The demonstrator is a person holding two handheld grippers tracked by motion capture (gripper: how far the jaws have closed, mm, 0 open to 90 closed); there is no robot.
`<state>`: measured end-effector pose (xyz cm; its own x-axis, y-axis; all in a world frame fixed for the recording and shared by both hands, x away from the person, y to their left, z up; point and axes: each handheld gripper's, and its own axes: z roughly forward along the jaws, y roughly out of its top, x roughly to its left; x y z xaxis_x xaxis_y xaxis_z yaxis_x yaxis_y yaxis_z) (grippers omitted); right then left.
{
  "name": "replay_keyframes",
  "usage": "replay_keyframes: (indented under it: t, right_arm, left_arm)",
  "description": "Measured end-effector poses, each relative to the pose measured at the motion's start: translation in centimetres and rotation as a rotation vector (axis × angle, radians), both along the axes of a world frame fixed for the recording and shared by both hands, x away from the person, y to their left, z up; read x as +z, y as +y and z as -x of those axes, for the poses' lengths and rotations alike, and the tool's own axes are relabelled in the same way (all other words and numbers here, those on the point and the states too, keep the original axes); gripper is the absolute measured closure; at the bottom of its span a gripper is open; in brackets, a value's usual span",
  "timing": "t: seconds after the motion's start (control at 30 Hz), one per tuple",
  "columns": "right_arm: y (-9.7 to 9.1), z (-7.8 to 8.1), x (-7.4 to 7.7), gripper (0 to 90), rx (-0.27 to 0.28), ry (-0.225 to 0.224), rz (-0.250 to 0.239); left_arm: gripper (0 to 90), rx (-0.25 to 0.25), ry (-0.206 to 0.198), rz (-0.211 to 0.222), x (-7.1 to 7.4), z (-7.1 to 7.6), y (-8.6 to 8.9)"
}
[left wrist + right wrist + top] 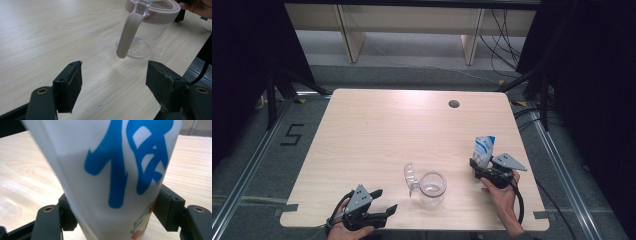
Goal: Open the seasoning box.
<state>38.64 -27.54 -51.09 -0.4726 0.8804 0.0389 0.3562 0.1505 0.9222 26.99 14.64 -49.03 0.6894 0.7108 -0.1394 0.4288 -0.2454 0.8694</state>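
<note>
In the high view, a clear jug [432, 188] stands near the table's [377, 130] front edge, looking empty. In the left gripper view, the left gripper [113, 86] gapes before it. In the right gripper view, the right gripper [113, 207] clamps a white-and-blue pouch [110, 170].

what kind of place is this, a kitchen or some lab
Probably a lab or recording setup, not a kitchen: a bare wooden table ringed by black curtains, loose cables on the floor, and a taped "5" beside it.
</note>
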Motion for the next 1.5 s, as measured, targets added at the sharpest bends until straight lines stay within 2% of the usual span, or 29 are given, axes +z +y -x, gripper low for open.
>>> replay_keyframes:
  t: [0.03, 0.07, 0.1, 0.13, 0.17, 0.2, 0.23, 0.37, 0.4, 0.43, 0.47, 0.5, 0.53, 0.67, 0.73, 0.77, 0.8, 0.9, 0.93, 1.0, 1.03, 1.17, 1.2, 1.3, 1.43, 1.47, 1.5]
  right_arm:
    - [0.3, 0.3, 0.0, 34.1, -0.008, 0.032, -0.036]
    - [0.1, 0.2, 0.0, 34.4, 0.022, 0.014, -0.037]
    - [0.1, 0.2, 0.0, 34.4, 0.022, 0.014, -0.037]
    - [0.0, 0.2, 0.0, 34.6, 0.032, 0.012, -0.017]
    - [0.0, 0.3, 0.0, 35.0, 0.060, 0.011, -0.036]
    - [0.0, 0.3, 0.0, 35.0, 0.060, 0.011, -0.036]
    - [-0.1, 0.4, 0.1, 35.0, 0.093, 0.020, -0.035]
    - [-0.2, 0.5, 0.1, 35.2, 0.119, 0.021, -0.032]
    - [-0.2, 0.7, 0.1, 35.5, 0.134, 0.036, -0.038]
    - [-0.3, 0.6, 0.1, 35.5, 0.154, 0.011, -0.016]
    - [-0.3, 0.6, 0.1, 35.5, 0.154, 0.011, -0.016]
    - [-0.2, 0.8, 0.1, 35.6, 0.169, 0.022, -0.038]
    - [-0.2, 0.9, 0.1, 35.6, 0.183, 0.030, -0.039]
    - [-0.5, 1.0, 0.2, 35.7, 0.233, 0.020, -0.003]
    - [-0.5, 1.0, 0.2, 35.7, 0.248, 0.016, -0.002]
    - [-0.4, 1.1, 0.1, 35.7, 0.271, 0.016, -0.027]
    - [-0.6, 1.1, 0.2, 35.7, 0.289, 0.006, -0.005]
    - [-0.7, 1.2, 0.1, 35.7, 0.336, 0.018, -0.012]
    - [-0.8, 1.1, 0.1, 35.7, 0.348, 0.005, -0.001]
    - [-0.9, 1.1, 0.1, 35.7, 0.353, -0.004, 0.000]
    - [-0.9, 1.2, 0.1, 35.7, 0.366, 0.015, -0.007]
    - [-0.9, 1.3, 0.2, 35.6, 0.361, 0.018, -0.004]
    - [-0.8, 1.5, 0.1, 35.6, 0.350, 0.032, -0.020]
    - [-0.8, 1.4, 0.2, 35.0, 0.359, 0.023, -0.010]
    - [-0.5, 1.8, 0.3, 28.3, 0.317, 0.016, -0.046]
    - [-0.3, 2.1, 0.4, 25.2, 0.303, 0.033, -0.068]
    - [0.1, 2.4, 0.7, 22.8, 0.289, 0.018, -0.067]
  left_arm:
    - [28.9, 0.011, 0.011, -0.003, -0.1, 0.1, 0.0]
    - [28.9, 0.003, 0.008, -0.013, 0.0, 0.1, 0.1]
    - [28.9, 0.003, 0.008, -0.013, 0.0, 0.1, 0.1]
    - [28.9, 0.003, 0.008, -0.012, 0.0, 0.1, 0.1]
    - [28.9, -0.009, -0.006, -0.011, 0.0, -0.1, 0.1]
    - [28.9, 0.000, 0.002, -0.011, 0.0, 0.0, 0.1]
    - [28.9, 0.005, 0.010, -0.014, -0.1, 0.0, 0.1]
    - [29.0, 0.005, 0.004, -0.006, 0.0, 0.0, 0.0]
    - [29.0, 0.002, 0.009, -0.005, -0.1, 0.0, 0.0]
    - [29.0, 0.002, 0.009, -0.005, -0.1, 0.0, 0.0]
    - [29.0, 0.005, 0.009, -0.017, -0.1, 0.1, 0.1]
    - [29.0, -0.002, -0.001, -0.006, 0.0, 0.0, 0.0]
    - [29.0, 0.004, 0.008, -0.002, 0.0, 0.0, -0.1]
    - [29.0, 0.004, 0.006, -0.004, 0.0, 0.0, 0.0]
    - [29.0, 0.004, 0.005, -0.005, 0.0, 0.0, 0.0]
    - [29.0, 0.002, 0.009, -0.008, -0.1, 0.0, 0.0]
    - [29.0, 0.004, 0.008, -0.008, -0.1, 0.1, 0.0]
    - [29.0, -0.001, 0.007, -0.010, 0.0, -0.1, 0.0]
    - [29.0, 0.000, 0.009, -0.005, -0.1, 0.0, 0.0]
    - [29.0, 0.000, 0.008, 0.000, -0.1, 0.0, 0.0]
    - [29.0, 0.000, 0.005, -0.016, 0.0, 0.0, 0.1]
    - [29.0, 0.002, 0.008, 0.005, -0.1, -0.1, 0.0]
    - [29.0, 0.003, 0.009, -0.016, 0.0, 0.0, 0.1]
    - [29.0, 0.004, 0.006, -0.003, 0.0, -0.1, 0.0]
    - [28.9, 0.007, 0.005, -0.009, 0.0, -0.1, 0.0]
    - [28.9, 0.012, 0.007, 0.002, 0.0, -0.1, -0.1]
    - [28.8, 0.001, 0.005, -0.019, 0.0, -0.1, 0.2]
